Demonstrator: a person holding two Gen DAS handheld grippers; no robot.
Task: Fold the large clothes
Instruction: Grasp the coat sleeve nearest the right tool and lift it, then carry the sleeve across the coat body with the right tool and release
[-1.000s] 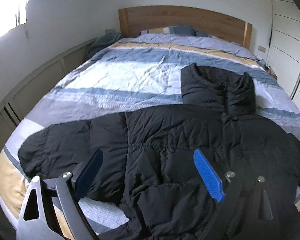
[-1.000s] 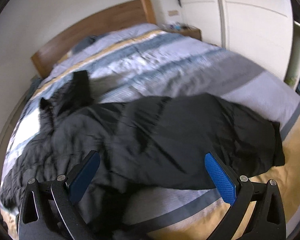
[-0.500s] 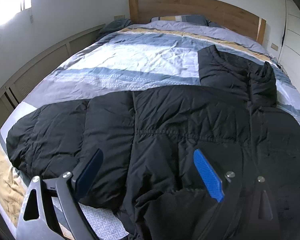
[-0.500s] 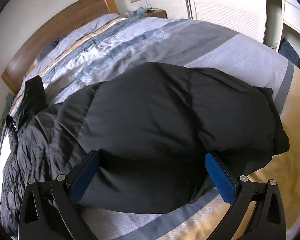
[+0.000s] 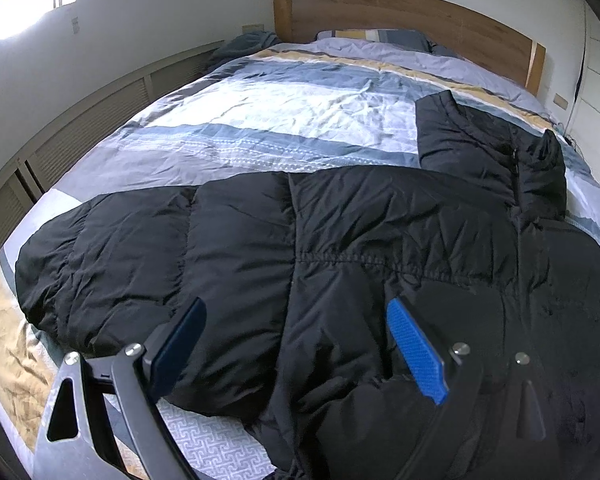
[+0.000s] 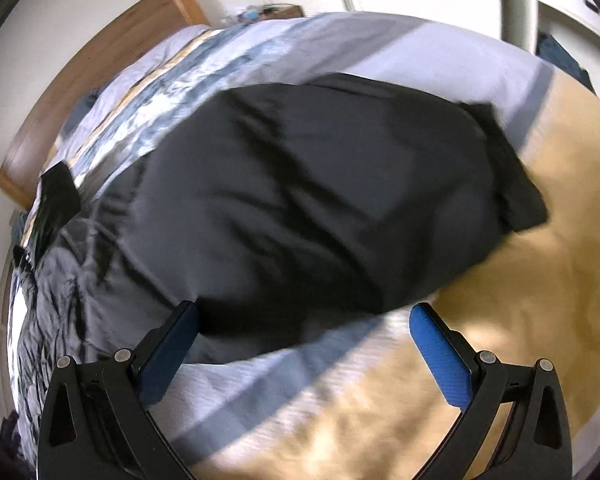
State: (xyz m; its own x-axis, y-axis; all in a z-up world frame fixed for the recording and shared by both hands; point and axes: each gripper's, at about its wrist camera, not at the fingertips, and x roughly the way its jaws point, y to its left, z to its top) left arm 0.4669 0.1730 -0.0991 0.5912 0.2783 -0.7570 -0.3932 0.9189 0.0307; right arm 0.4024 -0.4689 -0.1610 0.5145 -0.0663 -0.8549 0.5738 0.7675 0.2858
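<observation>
The black puffer jacket lies spread across the near end of the bed, one sleeve toward each side. Both the left gripper and right gripper hover with fingers apart, empty. The slippery, bulky padding could slide out of a shallow pinch or spring back open.

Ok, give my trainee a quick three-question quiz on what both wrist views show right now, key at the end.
1. True or false: the left tool is shut on the black jacket.
2. What does the jacket lie on? A) the floor B) the striped bedspread C) a chair
3. Fill in: behind the pillows stands a wooden ____.

Key: 1 false, both the left tool and the right tool are open and hold nothing; 2 B; 3 headboard.
</observation>
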